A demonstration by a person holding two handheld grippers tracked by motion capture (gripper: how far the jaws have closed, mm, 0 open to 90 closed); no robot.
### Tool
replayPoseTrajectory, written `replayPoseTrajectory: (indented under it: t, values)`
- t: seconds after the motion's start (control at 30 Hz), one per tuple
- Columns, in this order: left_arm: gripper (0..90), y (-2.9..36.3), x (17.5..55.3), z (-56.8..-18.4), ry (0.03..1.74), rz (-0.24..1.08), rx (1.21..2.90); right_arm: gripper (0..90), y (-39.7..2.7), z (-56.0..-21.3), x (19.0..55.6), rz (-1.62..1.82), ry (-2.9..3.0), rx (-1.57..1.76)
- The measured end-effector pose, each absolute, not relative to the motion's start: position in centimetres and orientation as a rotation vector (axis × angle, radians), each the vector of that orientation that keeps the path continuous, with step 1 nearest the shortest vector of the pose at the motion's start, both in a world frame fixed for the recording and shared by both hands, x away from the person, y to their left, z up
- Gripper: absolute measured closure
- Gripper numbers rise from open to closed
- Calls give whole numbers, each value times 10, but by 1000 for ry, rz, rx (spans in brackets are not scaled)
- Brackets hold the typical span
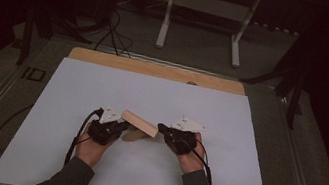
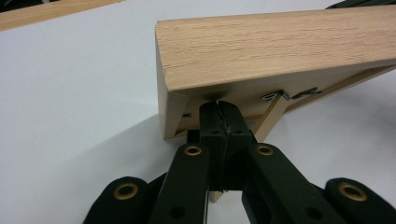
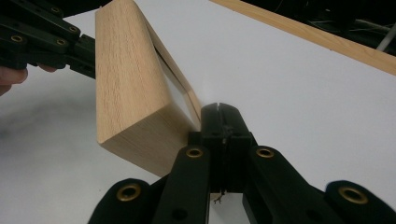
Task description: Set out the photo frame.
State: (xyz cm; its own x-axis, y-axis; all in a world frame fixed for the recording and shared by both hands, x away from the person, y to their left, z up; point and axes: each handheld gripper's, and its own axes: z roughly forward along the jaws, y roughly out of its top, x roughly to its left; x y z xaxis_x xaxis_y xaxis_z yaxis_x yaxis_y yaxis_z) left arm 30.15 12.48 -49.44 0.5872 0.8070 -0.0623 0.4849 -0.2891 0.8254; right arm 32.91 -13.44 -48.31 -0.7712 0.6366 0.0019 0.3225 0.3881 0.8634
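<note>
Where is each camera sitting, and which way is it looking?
High view: above the person's side, looking forward and down on the white table; forearms, left gripper, right gripper.
Left gripper view: rides the left gripper, looking along its shut jaws under the wooden frame.
Right gripper view: rides the right gripper, jaws shut at the frame's edge.
Shared: the wooden frame, the white table.

You won't find anything readable here, honestly. No brand, label, number or sign stands on the wooden frame [image 1: 139,123], the white sheet [image 1: 102,87] or either gripper. The one candidate is a small dark mark on the grey floor strip [image 1: 32,74] at the far left of the table, and it's too small and dim to make out as letters.
</note>
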Motion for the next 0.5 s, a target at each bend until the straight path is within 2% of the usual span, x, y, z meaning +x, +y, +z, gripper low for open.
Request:
replayPoseTrajectory:
  t: [0.5]
  values:
    - [893,122,300,-493,1021,464,1950,896,-134,-483,327,1332,2322,829]
